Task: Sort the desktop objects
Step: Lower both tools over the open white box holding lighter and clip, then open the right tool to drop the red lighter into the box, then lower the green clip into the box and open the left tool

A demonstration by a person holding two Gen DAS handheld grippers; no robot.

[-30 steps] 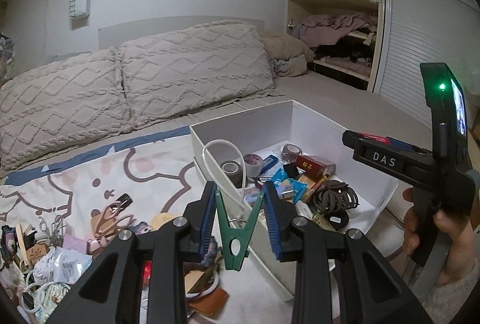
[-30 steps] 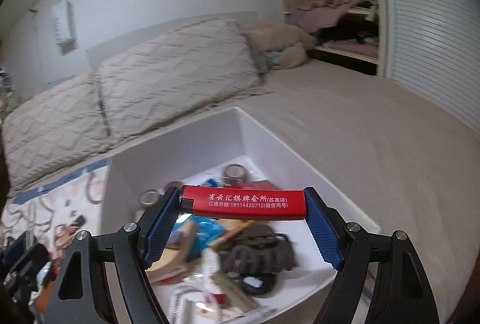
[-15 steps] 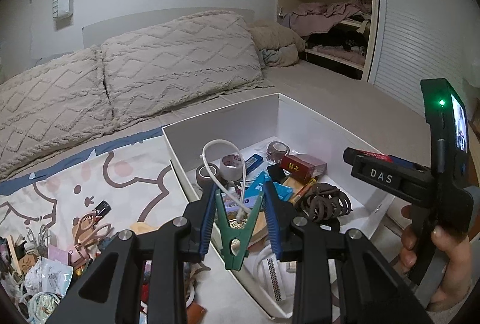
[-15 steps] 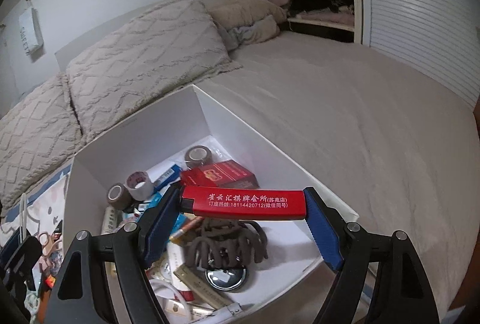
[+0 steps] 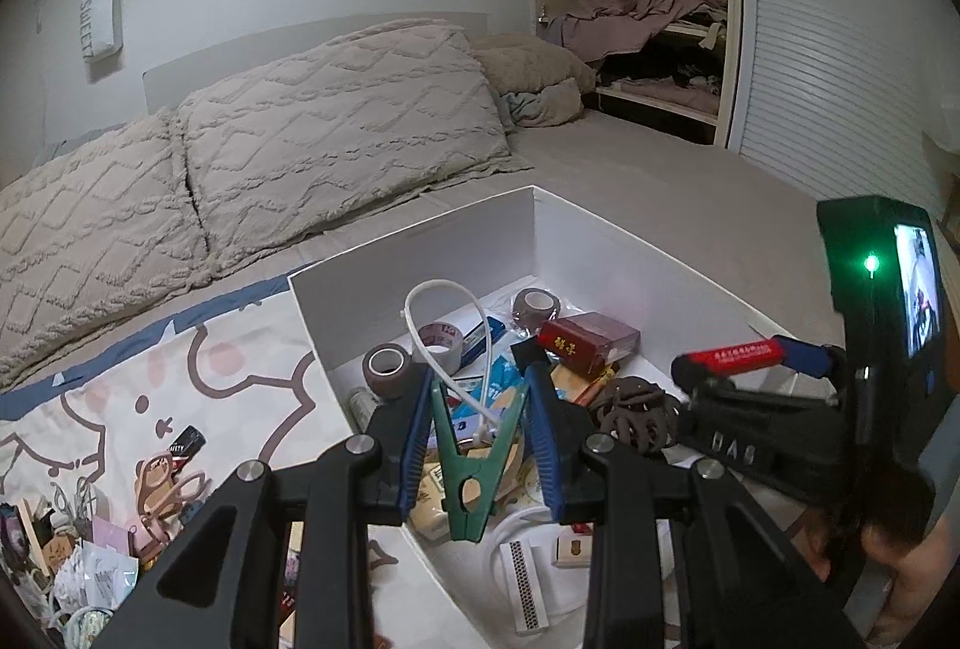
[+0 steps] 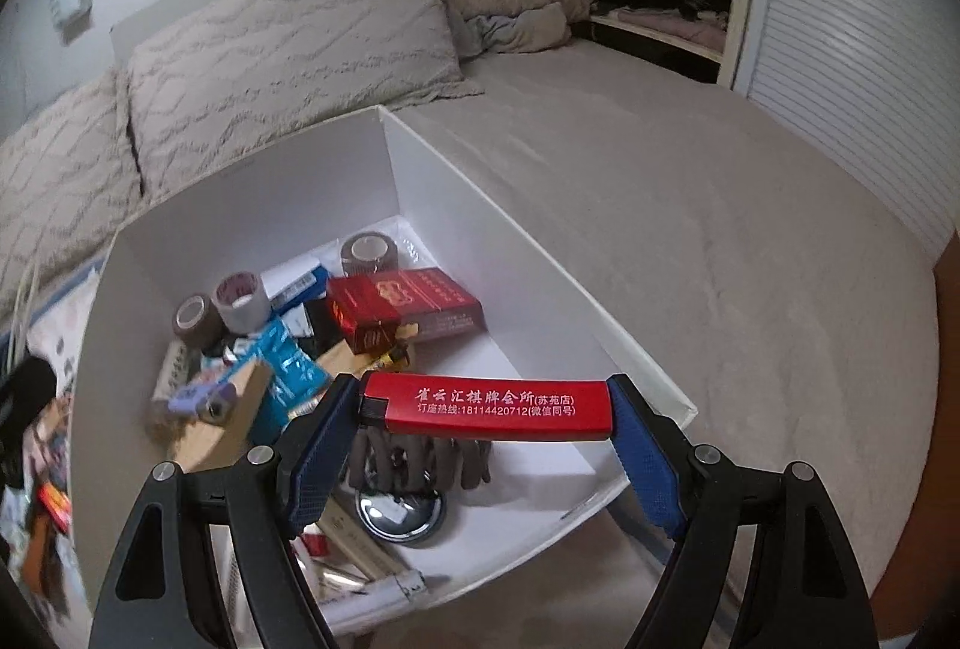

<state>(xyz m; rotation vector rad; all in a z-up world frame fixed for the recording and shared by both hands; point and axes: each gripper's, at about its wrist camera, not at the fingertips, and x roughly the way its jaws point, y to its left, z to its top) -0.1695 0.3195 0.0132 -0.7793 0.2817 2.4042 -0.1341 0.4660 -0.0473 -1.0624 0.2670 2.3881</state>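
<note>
My left gripper [image 5: 480,403] is shut on a green clothes peg [image 5: 465,475] with a white cord loop [image 5: 441,307] on it, held over the near left part of the white box [image 5: 420,253]. My right gripper [image 6: 486,406] is shut on a red lighter [image 6: 489,404], gripped end to end above the box's [image 6: 252,193] near right side. In the left wrist view the right gripper [image 5: 738,358] with its lighter [image 5: 735,353] hangs at the right. The box holds tape rolls [image 6: 243,298], a red packet [image 6: 408,307], a brown hair claw [image 6: 420,460] and several small items.
The box sits on a bed with grey pillows [image 5: 336,120] behind it. A cartoon sheet [image 5: 150,379] left of the box carries a heap of small items, among them pink scissors [image 5: 162,481]. A hand [image 5: 900,571] holds the right gripper. An open closet [image 5: 648,48] stands at the back right.
My left gripper carried the peg rightward from the box's left wall to over its inside. The right gripper tilted down and sank toward the box, lighter still gripped.
</note>
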